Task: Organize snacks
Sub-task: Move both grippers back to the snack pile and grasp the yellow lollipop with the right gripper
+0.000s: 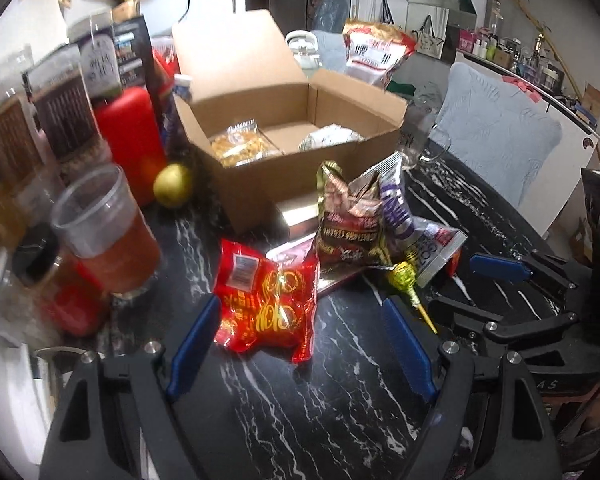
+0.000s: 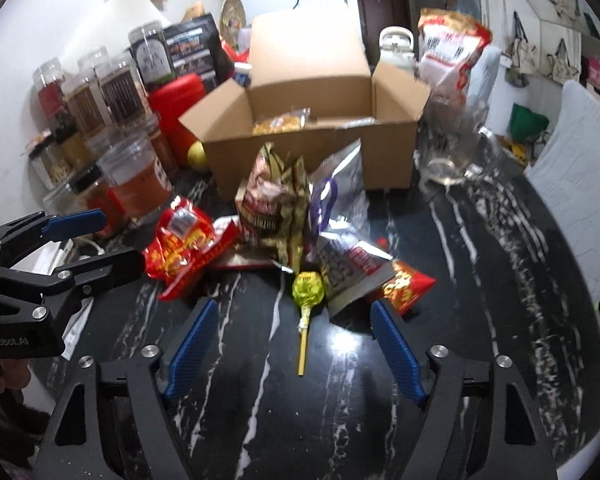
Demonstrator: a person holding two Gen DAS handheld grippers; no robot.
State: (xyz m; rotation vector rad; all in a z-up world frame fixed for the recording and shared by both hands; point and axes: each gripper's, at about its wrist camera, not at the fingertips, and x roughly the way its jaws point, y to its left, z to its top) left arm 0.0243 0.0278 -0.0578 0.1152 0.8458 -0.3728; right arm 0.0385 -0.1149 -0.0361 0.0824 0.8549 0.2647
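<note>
Snacks lie heaped on a black marble-patterned tabletop in front of an open brown cardboard box, which already holds a clear-wrapped golden biscuit pack and a pale wrapped item.

The left gripper has its blue-padded fingers spread wide and released, holding nothing; a crinkled red foil snack packet with yellow lettering lies between them, unpressed. The right gripper is likewise released and empty, with a lollipop in yellow-green wrapper on a yellow stick lying between its fingers, stick pointing toward the camera.

Behind these stand a dark red and gold crumpled bag, a silver and purple foil bag, and a second small red packet.

The step in hand appears to be picking up. For the left side, closing on the packet's puffed middle rather than a slippery edge should hold best. For the right, gripping the lollipop's wrapped head seems safer than the thin stick.

Writing on the packets is blurred; the left gripper's body, seen from the right wrist, reads roughly "GenRobot.AI".
</note>
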